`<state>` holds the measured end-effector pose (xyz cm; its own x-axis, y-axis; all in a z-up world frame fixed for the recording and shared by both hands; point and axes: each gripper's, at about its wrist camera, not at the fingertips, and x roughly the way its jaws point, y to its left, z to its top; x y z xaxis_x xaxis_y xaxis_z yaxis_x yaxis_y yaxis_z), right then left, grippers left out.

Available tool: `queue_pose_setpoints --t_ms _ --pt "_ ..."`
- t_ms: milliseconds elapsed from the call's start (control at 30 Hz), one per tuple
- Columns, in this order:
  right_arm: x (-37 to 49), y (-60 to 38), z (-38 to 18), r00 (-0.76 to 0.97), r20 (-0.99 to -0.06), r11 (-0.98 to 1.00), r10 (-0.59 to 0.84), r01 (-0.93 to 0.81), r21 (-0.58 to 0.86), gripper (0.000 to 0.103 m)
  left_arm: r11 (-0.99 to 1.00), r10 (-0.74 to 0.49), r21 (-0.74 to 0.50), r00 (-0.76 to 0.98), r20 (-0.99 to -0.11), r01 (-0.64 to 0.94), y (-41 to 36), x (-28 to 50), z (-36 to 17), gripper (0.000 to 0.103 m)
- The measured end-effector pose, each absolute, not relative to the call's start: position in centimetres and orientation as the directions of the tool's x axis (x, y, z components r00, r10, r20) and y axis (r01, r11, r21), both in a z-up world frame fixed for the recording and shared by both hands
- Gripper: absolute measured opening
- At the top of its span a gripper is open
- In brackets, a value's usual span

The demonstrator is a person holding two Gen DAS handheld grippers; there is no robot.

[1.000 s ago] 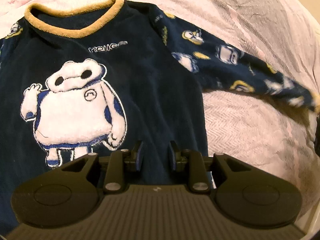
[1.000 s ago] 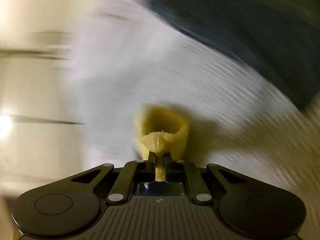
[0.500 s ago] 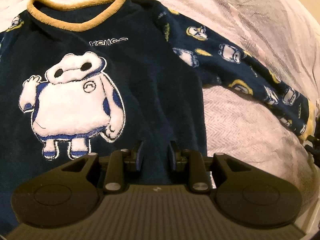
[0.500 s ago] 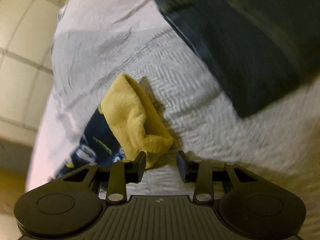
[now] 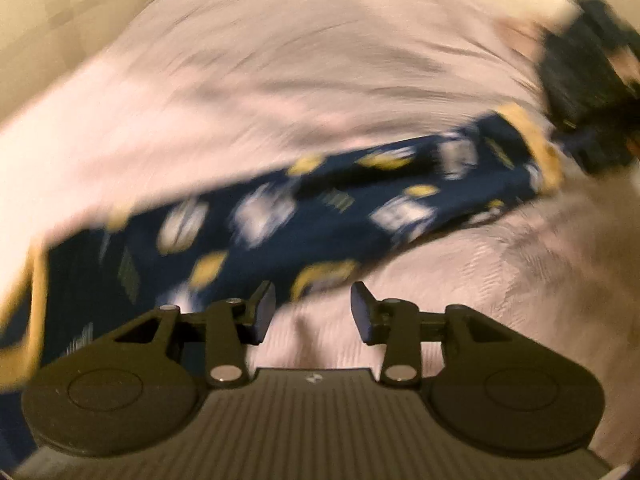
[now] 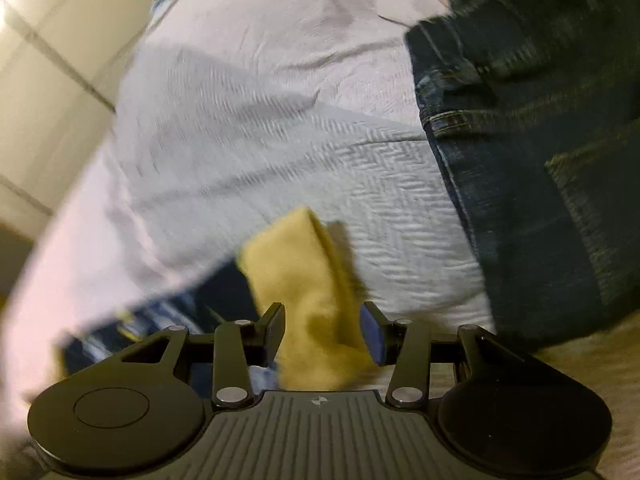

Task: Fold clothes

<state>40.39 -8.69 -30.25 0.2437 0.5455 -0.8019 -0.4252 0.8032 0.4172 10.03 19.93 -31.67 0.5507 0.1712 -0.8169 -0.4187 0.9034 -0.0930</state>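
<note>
A navy fleece top with a printed sleeve lies on the bed, the sleeve stretched from lower left to upper right and ending in a yellow cuff. My left gripper is open just above the sleeve's near edge, holding nothing. In the right wrist view the yellow cuff lies on the cover between the fingers of my open right gripper, with the navy sleeve trailing off to the left. The fingers are not closed on it. Both views are motion-blurred.
A pale herringbone bed cover lies under everything. Dark blue jeans lie to the right of the cuff. A dark blurred shape sits just beyond the cuff. Tiled floor shows past the bed's left edge.
My right gripper was shut on the yellow cuff a second ago, then let go; the cuff now lies between its open fingers. My left gripper swung right from the shirt front to the sleeve.
</note>
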Motion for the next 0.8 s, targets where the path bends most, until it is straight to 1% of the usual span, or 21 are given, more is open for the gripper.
queue_pose_setpoints --t_ms 67,233,267,300,367,433,500,533,567,600,633,700,800 --pt "39.9 -8.4 -30.7 0.280 -0.804 0.813 0.525 -0.445 0.376 0.045 0.932 0.148 -0.082 0.579 -0.802 -0.352 19.7 12.0 -31.8 0.038" --pt "42.6 -9.8 -30.2 0.258 -0.717 0.757 0.648 -0.323 0.568 0.045 0.983 0.081 -0.045 0.640 -0.764 -0.179 19.0 16.8 -32.0 0.036" --pt "43.2 -10.1 -30.1 0.255 -0.698 0.741 0.670 -0.294 0.604 0.045 0.985 0.067 -0.053 0.647 -0.759 -0.164 19.1 17.6 -32.0 0.036" --pt "44.3 -10.3 -30.5 0.234 -0.695 0.734 0.680 -0.222 0.642 0.045 0.972 0.055 -0.106 0.646 -0.761 -0.208 19.9 18.1 -32.2 0.034" --pt "46.4 -11.4 -32.0 0.194 -0.673 0.689 0.714 -0.026 0.724 0.045 0.933 0.030 -0.209 0.642 -0.767 -0.293 21.5 18.5 -32.9 0.029" --pt "48.1 -12.3 -33.6 0.143 -0.632 0.612 0.761 0.164 0.774 0.045 0.897 -0.001 -0.282 0.639 -0.769 -0.339 22.6 18.5 -33.5 0.028" --pt "49.8 -11.7 -36.2 0.014 -0.598 0.560 0.801 0.332 0.759 0.045 0.883 -0.025 -0.312 0.628 -0.778 -0.351 23.1 18.3 -34.2 0.028" --pt "50.3 -11.2 -37.2 -0.021 -0.576 0.540 0.817 0.378 0.752 0.045 0.877 -0.035 -0.322 0.622 -0.782 -0.355 23.3 18.2 -34.5 0.028" --pt "50.8 -10.6 -37.8 -0.034 -0.561 0.529 0.827 0.382 0.758 0.045 0.880 -0.039 -0.318 0.614 -0.788 -0.353 23.2 18.1 -34.8 0.028" --pt "51.1 -10.1 -38.0 -0.047 -0.564 0.540 0.824 0.367 0.757 0.037 0.882 -0.042 -0.314 0.607 -0.794 -0.351 23.2 18.0 -35.1 0.028" --pt "51.3 -9.5 -38.1 -0.066 -0.582 0.565 0.811 0.348 0.748 0.004 0.884 -0.044 -0.312 0.601 -0.798 -0.349 23.2 17.9 -35.4 0.027" --pt "51.3 -8.5 -37.9 -0.081 -0.580 0.578 0.811 0.272 0.770 0.001 0.881 -0.047 -0.316 0.601 -0.798 -0.351 23.3 17.7 -35.8 0.027" --pt "50.0 -8.3 -34.2 0.012 -0.558 0.558 0.830 -0.064 0.828 0.001 0.874 -0.058 -0.334 0.607 -0.793 -0.353 23.6 17.3 -36.1 0.027"
